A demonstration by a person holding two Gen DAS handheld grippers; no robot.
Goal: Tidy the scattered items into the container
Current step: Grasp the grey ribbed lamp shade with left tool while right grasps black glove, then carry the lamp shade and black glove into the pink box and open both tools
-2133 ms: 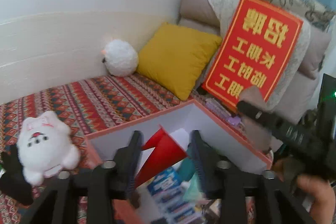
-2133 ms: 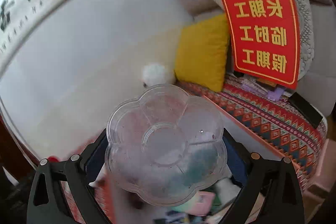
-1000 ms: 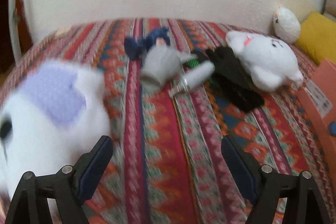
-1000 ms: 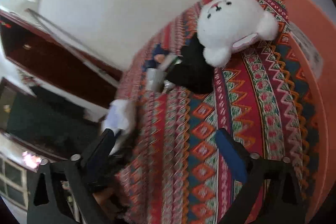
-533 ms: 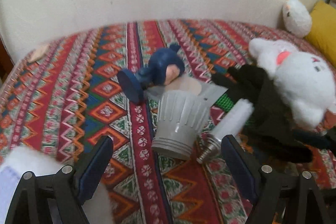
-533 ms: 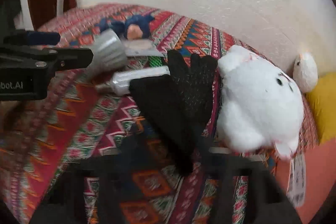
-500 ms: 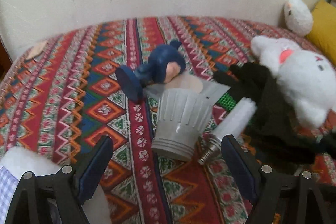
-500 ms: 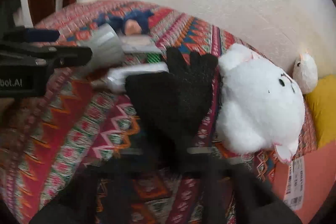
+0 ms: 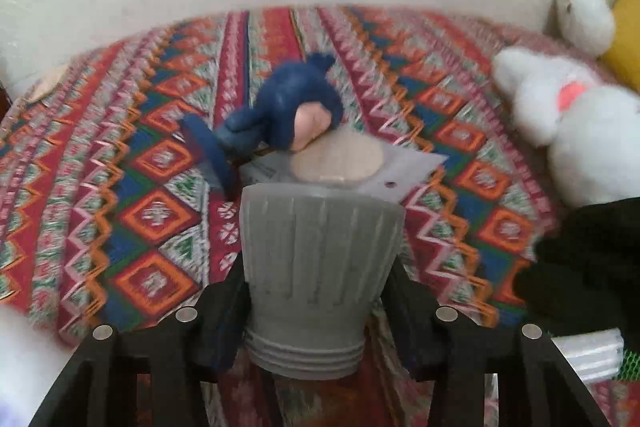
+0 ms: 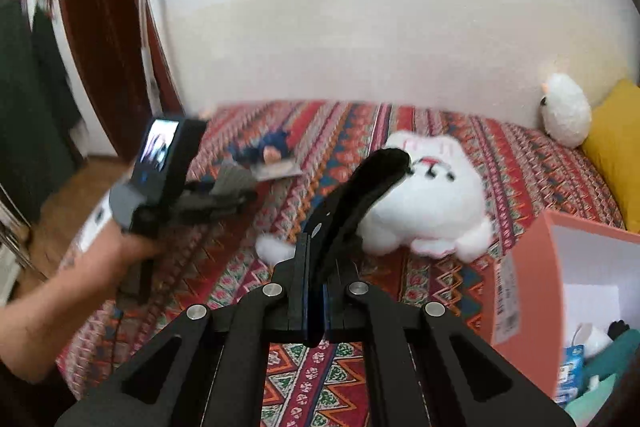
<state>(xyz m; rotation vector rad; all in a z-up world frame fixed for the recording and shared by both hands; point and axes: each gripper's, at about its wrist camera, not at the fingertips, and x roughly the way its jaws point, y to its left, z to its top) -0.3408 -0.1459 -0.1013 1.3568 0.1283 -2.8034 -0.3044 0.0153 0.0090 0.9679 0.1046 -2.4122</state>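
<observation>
Two grippers are seen over a patterned woven cover (image 9: 460, 135) that is spread beneath everything. At the right edge of the right wrist view, an orange-walled container (image 10: 524, 267) is stood on the cover, with boxes and soft items lying inside it. A white plush animal (image 10: 432, 203) is laid just beside the container, and a yellow cushion (image 10: 616, 143) is propped further back with a small round white plush (image 10: 566, 109) next to it. A black glove (image 10: 360, 195) is pinched in the right gripper (image 10: 314, 301), whose jaws are pressed almost together on the fabric, so that the glove is held up in front of the white plush animal. A grey ribbed cup-shaped piece (image 9: 320, 271) is clamped between the fingers of the left gripper (image 9: 320, 311), wide end forward. Beyond it, a blue figurine (image 9: 280, 119) is lying on its side, touching a flat packet with a beige disc (image 9: 340, 159). Both pictures are blurred in places.
</observation>
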